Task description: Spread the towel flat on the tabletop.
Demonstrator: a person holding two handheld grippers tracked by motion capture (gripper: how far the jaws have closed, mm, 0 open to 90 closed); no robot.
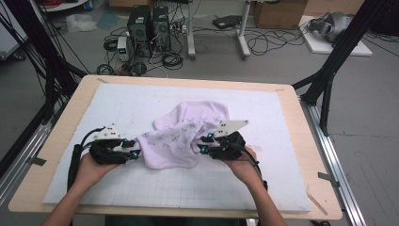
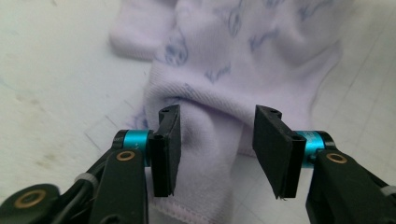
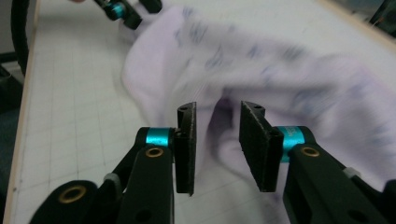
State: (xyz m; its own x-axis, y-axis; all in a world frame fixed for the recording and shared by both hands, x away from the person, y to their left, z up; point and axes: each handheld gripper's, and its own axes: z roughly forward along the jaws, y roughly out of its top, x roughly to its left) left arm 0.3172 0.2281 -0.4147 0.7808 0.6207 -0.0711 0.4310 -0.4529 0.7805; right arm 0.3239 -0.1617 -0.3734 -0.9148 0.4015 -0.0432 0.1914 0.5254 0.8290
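Note:
A pale lilac garment (image 1: 188, 129) with small blue prints lies bunched on the white gridded mat (image 1: 263, 141). My left gripper (image 1: 134, 153) is at its left edge, open. In the left gripper view a fold of the garment (image 2: 233, 56) runs between the jaws of the left gripper (image 2: 217, 144), and the pads stand clear of it. My right gripper (image 1: 203, 145) is at the garment's right side, open. In the right gripper view the garment (image 3: 280, 79) lies blurred behind and between the parted jaws of the right gripper (image 3: 217, 140). The left gripper (image 3: 119, 9) shows at the top left there.
The mat covers a light wooden table (image 1: 306, 155). Black frame posts (image 1: 329, 70) stand at the table's far corners. Computer towers (image 1: 148, 28) and cables lie on the floor beyond the table.

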